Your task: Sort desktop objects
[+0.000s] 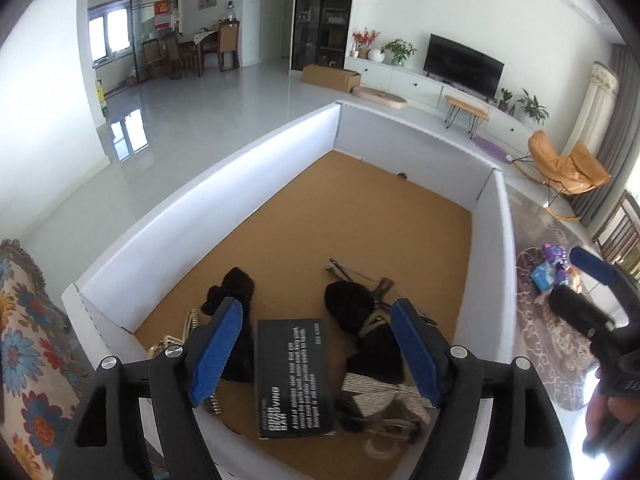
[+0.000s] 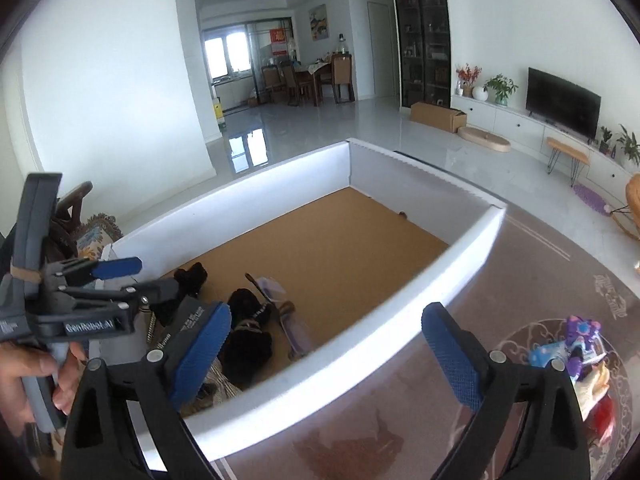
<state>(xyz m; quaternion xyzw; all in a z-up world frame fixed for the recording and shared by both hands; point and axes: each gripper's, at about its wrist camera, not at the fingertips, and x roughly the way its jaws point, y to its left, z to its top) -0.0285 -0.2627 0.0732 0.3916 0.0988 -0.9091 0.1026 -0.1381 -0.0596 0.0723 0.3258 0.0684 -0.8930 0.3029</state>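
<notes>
A white-walled pen (image 1: 208,208) with a cork floor (image 1: 360,216) holds the desk objects at its near end. A black box with white print (image 1: 294,376) lies flat. Black fuzzy items (image 1: 232,292) lie beside it, with a striped pouch (image 1: 380,396), a gold chain (image 1: 192,320) and a clear packet (image 1: 360,276). My left gripper (image 1: 316,348) hangs open and empty above the box. My right gripper (image 2: 326,354) is open and empty over the pen's right wall (image 2: 360,356). The box (image 2: 188,320) and black fuzzy items (image 2: 248,328) also show in the right wrist view.
A pile of colourful toys (image 2: 580,352) lies on the patterned rug (image 2: 540,280) right of the pen. A floral cloth (image 1: 28,340) lies left of the pen. The right gripper (image 1: 592,280) shows at the left view's right edge. The left gripper (image 2: 116,280) shows in the right view.
</notes>
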